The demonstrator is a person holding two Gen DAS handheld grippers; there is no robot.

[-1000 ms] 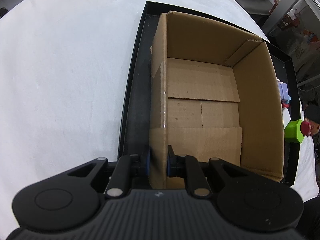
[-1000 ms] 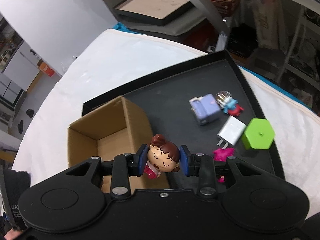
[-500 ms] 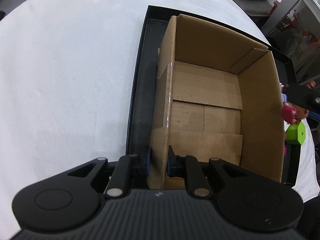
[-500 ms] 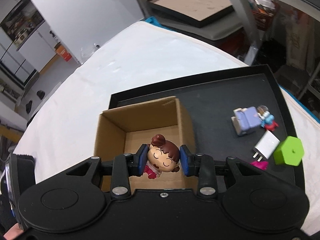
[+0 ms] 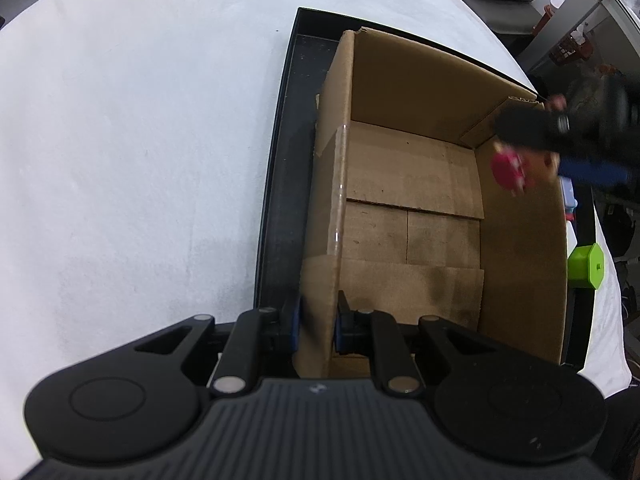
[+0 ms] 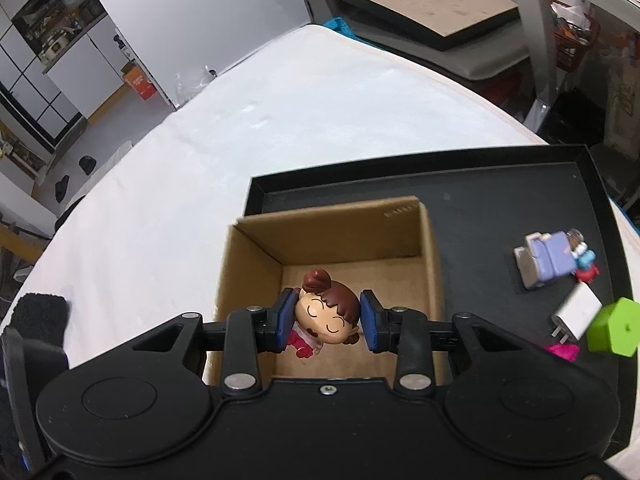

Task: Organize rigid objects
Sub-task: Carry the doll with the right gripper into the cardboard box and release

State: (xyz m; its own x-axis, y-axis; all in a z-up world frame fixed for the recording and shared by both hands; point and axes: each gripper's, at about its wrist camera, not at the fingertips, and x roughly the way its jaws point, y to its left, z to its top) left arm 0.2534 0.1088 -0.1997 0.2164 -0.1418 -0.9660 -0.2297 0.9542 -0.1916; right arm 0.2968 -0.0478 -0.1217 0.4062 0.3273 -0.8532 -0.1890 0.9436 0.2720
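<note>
An open cardboard box (image 5: 400, 208) (image 6: 256, 276) stands in a shallow black tray (image 5: 280, 152) (image 6: 500, 216) on a white-covered table. My left gripper (image 5: 318, 326) is shut on the box's near-left wall, one pad on each side. My right gripper (image 6: 328, 318) is shut on a small doll figure (image 6: 326, 312) with brown hair and a red dress, held above the box's open top. In the left wrist view that figure (image 5: 510, 170) shows blurred over the box's right wall. The box floor looks bare.
Right of the box, the tray holds a lilac block toy (image 6: 546, 262), a white plug adapter (image 6: 576, 316), a green hexagonal piece (image 6: 612, 326) (image 5: 586, 266), a small red-blue piece (image 6: 586, 266) and a pink scrap (image 6: 564, 350). Framed boards and shelving stand beyond the table.
My right gripper has carried the doll figure leftward from beside the box to above its opening. The left gripper keeps its hold on the box wall, nearly still.
</note>
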